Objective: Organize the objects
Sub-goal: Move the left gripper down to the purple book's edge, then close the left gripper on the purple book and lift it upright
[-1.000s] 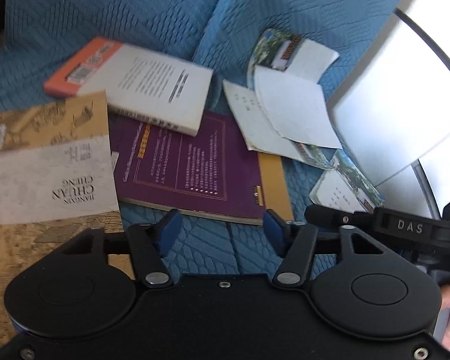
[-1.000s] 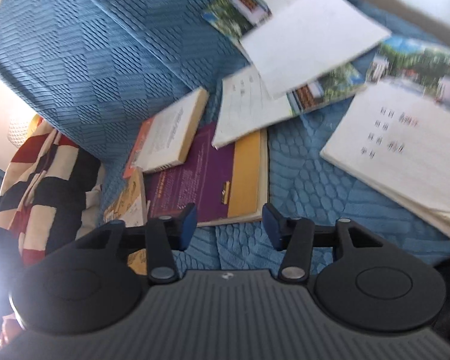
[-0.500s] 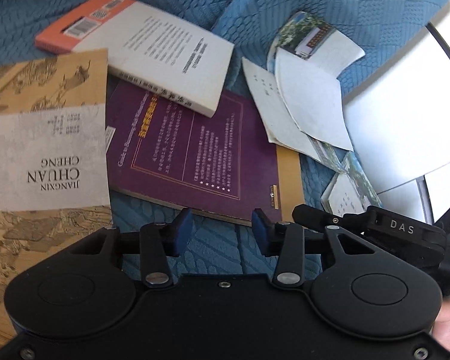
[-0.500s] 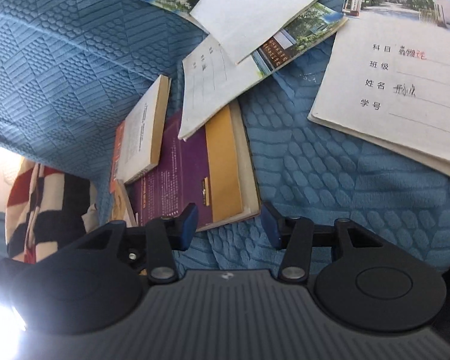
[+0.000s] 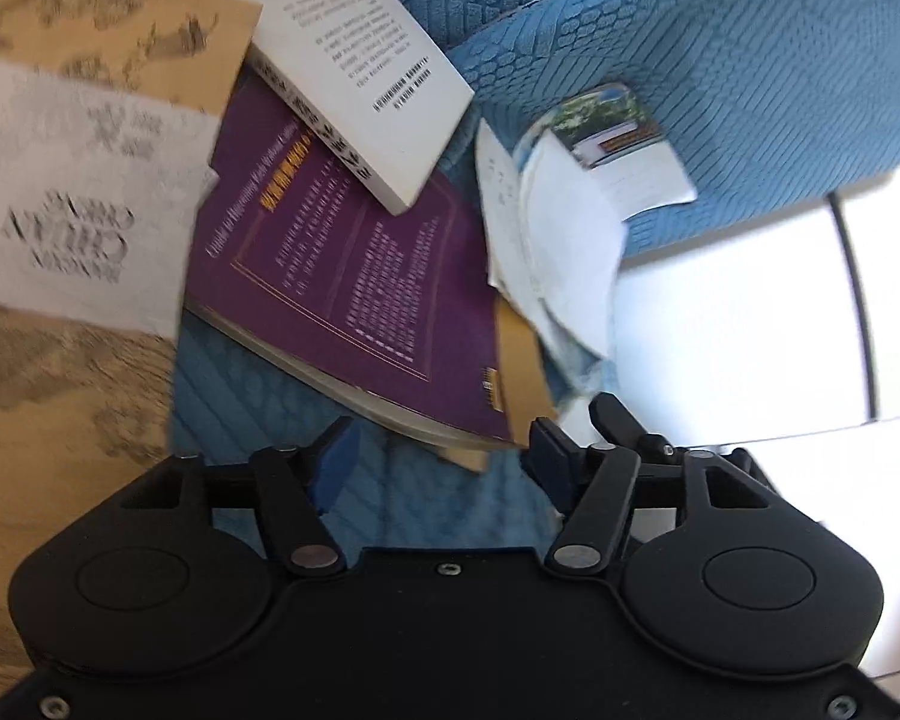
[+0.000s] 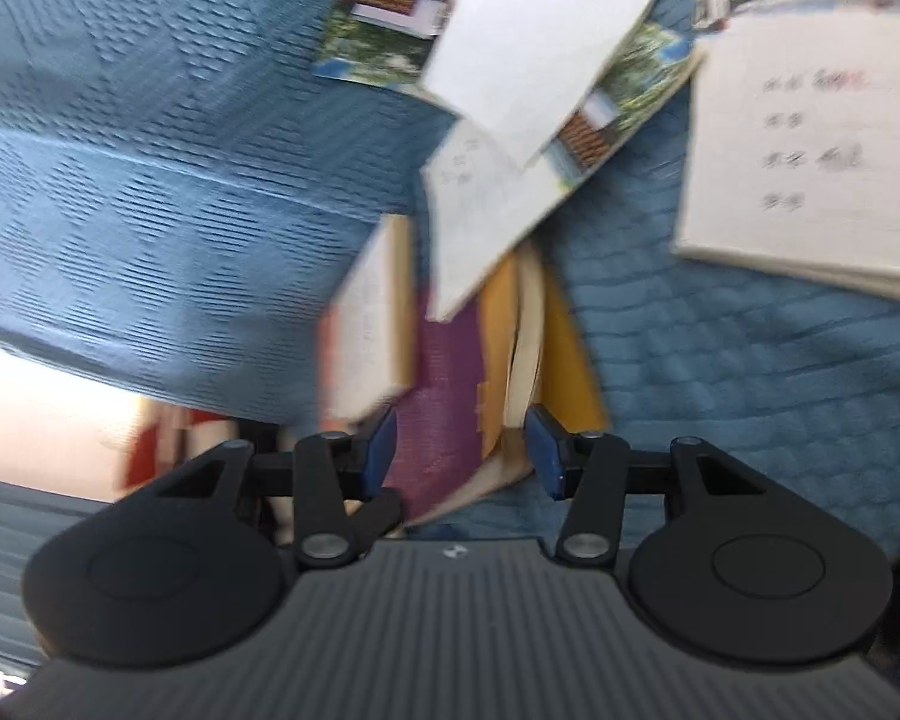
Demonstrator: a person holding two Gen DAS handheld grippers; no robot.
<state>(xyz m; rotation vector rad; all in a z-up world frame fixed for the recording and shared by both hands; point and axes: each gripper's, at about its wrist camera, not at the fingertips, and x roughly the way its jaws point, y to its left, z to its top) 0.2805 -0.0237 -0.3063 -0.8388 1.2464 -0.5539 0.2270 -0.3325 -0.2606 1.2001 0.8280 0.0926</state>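
Here the left tool (image 5: 441, 462), whose jaws have just been opening, gapes before the purple-and-yellow paperback book's (image 5: 354, 276) near corner on the blue quilted sofa cover (image 5: 720, 60). The right tool (image 6: 459, 450) brackets that book's (image 6: 444, 396) edge, pads apart, gripping nothing.

The right gripper (image 6: 459, 450) has its jaws apart, with the near corner of a purple and yellow book (image 6: 450, 372) between them. Notebooks (image 6: 810, 138) lie scattered on the blue sofa cover (image 6: 720, 372).
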